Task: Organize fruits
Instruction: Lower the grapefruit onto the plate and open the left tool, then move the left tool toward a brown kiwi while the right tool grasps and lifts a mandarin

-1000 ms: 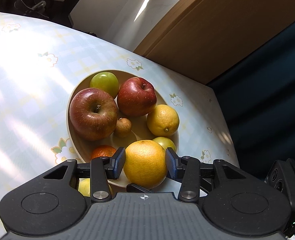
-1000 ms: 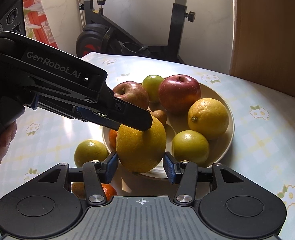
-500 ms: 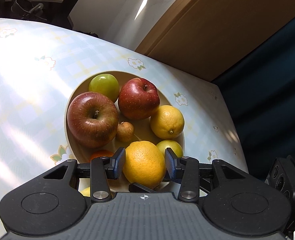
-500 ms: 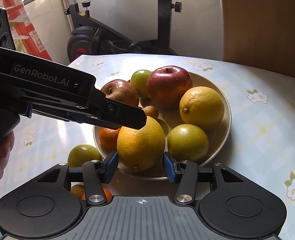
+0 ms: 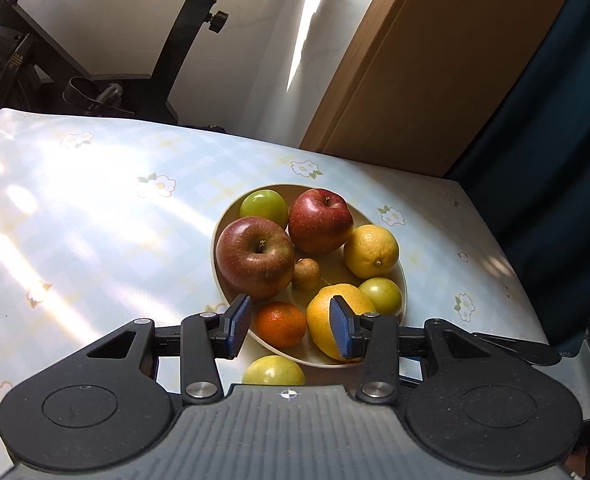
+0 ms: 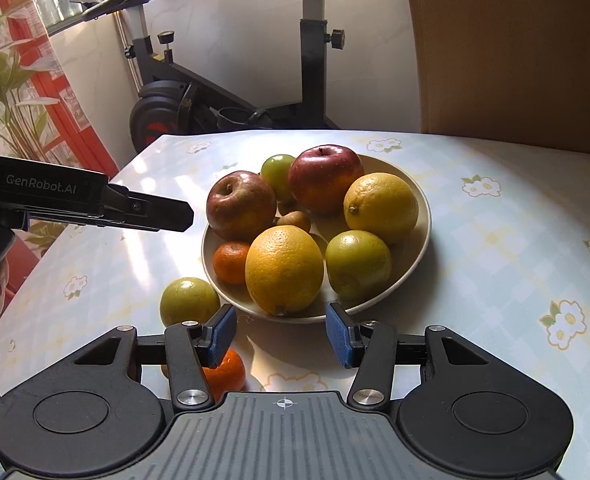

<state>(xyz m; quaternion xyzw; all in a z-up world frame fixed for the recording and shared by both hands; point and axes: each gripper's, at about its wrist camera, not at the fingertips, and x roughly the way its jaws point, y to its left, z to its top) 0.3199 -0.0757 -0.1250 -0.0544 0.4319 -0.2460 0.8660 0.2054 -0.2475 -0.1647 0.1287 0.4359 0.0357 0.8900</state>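
Large orange [image 6: 284,270]: sitting at the near edge of the plate [image 6: 421,236], touching a small mandarin [image 6: 231,262] on one side and a green fruit [image 6: 357,264] on the other; judged firm, fairly heavy, with a dimpled rind giving the pads some bite.
Where to take hold: across its widest middle, squarely, since a round fruit is likely to be squirting out of an off-centre pinch.
Loose fruit: a green one [image 6: 189,300] and a second mandarin [image 6: 225,372] are lying on the counter [image 6: 495,240] just beside the plate, apparently waiting to be gathered; both look light and firm.
Right gripper [image 6: 281,334]: fingers are standing apart, gripping nothing, just short of the plate rim.
Left gripper [image 5: 291,330]: fingers are likewise parted and empty, hovering over the near rim with the orange [image 5: 337,320] partly behind one pad.
Risk: apples [image 6: 241,204] piled close by are looking liable to roll if nudged.
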